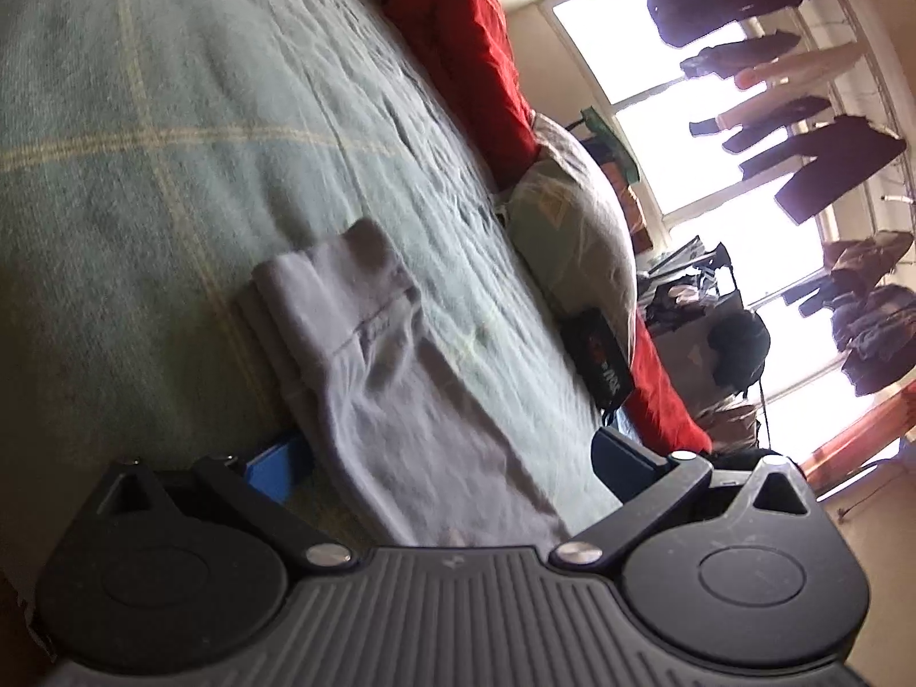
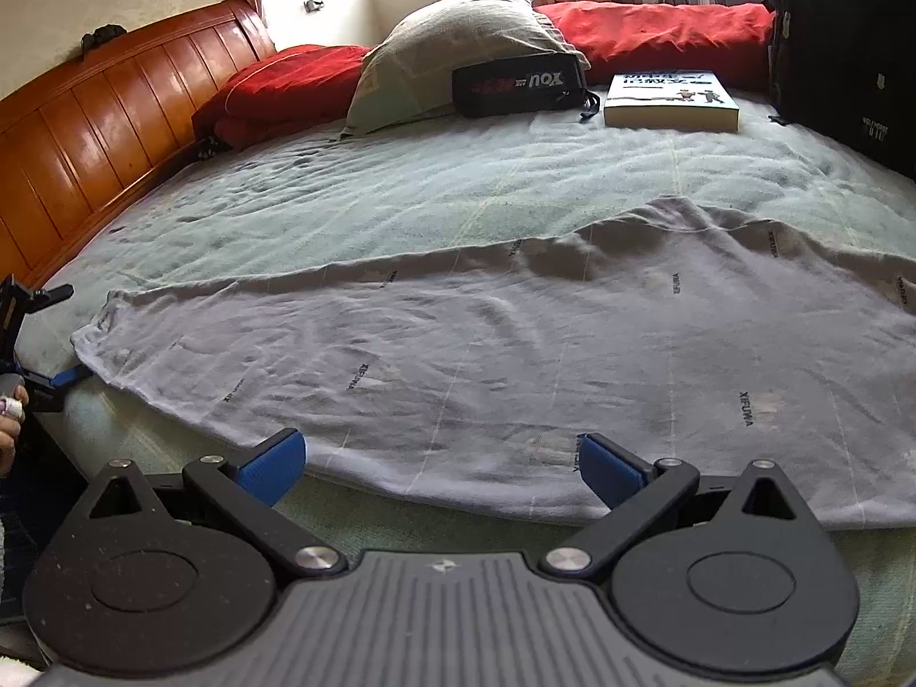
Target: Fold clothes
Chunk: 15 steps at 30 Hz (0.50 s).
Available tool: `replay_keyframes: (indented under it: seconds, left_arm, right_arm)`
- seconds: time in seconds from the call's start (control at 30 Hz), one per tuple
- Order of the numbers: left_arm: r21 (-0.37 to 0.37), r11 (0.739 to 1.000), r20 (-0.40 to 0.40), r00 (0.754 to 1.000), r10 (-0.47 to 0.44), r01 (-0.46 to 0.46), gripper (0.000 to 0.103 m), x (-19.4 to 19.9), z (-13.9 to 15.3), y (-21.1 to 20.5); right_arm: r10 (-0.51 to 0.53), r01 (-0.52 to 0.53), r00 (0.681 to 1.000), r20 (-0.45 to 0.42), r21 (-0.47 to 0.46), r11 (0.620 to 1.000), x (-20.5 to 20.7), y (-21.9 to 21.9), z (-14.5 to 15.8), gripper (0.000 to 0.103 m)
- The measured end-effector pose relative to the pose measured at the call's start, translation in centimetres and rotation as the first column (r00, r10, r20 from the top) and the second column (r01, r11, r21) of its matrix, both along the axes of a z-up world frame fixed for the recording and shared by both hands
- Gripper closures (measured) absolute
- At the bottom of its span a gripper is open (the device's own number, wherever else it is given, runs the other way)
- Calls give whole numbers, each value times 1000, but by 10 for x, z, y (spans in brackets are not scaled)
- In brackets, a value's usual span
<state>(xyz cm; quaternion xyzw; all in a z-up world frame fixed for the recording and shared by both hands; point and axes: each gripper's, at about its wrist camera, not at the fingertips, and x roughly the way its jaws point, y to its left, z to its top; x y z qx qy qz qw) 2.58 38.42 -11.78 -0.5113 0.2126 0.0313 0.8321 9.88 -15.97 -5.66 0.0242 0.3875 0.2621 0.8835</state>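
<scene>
A light grey garment (image 2: 515, 355) with small printed lettering lies spread flat on the green blanket (image 2: 343, 200) of the bed. My right gripper (image 2: 443, 464) is open at the garment's near hem, its blue fingertips (image 2: 275, 461) just above the cloth edge. In the left wrist view the garment (image 1: 401, 401) runs as a rumpled strip between the wide-apart fingers of my open left gripper (image 1: 452, 464). From the right wrist view, the left gripper (image 2: 63, 335) sits at the garment's far left corner, a hand (image 2: 8, 406) behind it.
A grey pillow (image 2: 458, 51), red bedding (image 2: 658, 34), a black pouch (image 2: 515, 89) and a book (image 2: 670, 100) line the far side of the bed. A black bag (image 2: 847, 57) stands at right, a wooden headboard (image 2: 114, 114) at left. Clothes (image 1: 801, 114) hang by the window.
</scene>
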Motion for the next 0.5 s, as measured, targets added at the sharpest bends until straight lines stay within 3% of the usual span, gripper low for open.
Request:
replay_keyframes:
  seconds: [0.27,0.4,0.5]
  left_arm:
    - [-19,999,52,998,46,-45,1,3,-2,4]
    - [1,997,75,995,-73,73,1,6,-1,-12]
    - [59,996,56,996,-75,72,1,14,3,-14]
  right_arm:
    - [11,-11,1000,-6,1,1000,0,3,-1,0]
    - [16,-16,1000,-7,1,1000,0,5,-1,0]
    - [22,-22,1000,-13,0,1000,0,7,-2,0]
